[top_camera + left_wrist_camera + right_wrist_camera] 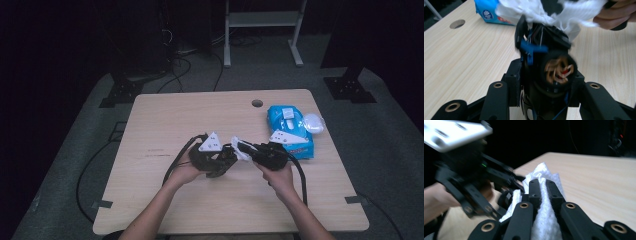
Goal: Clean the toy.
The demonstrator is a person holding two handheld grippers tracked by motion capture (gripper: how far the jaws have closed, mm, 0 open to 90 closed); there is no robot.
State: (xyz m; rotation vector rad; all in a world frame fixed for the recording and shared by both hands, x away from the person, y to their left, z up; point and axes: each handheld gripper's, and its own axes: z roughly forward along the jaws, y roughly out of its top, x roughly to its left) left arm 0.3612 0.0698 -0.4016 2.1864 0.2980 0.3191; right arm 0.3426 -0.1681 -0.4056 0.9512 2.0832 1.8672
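My left gripper (546,77) is shut on a black device (551,47) with a blue clip and bare copper windings, held above the table. In the high view this gripper (226,159) sits at the table's middle. My right gripper (543,185) is shut on a crumpled white wipe (546,217). The wipe (536,10) lies against the far end of the black device. Seen from above, the right gripper (248,149) faces the left one tip to tip, with the wipe (239,147) between them. A hand holds each gripper.
A blue pack of wet wipes (292,131) lies on the wooden table (165,120) just behind the right gripper, with a clear wrapper (314,122) beside it. A round cable hole (257,103) is near the far edge. Cables trail from both grippers toward the person.
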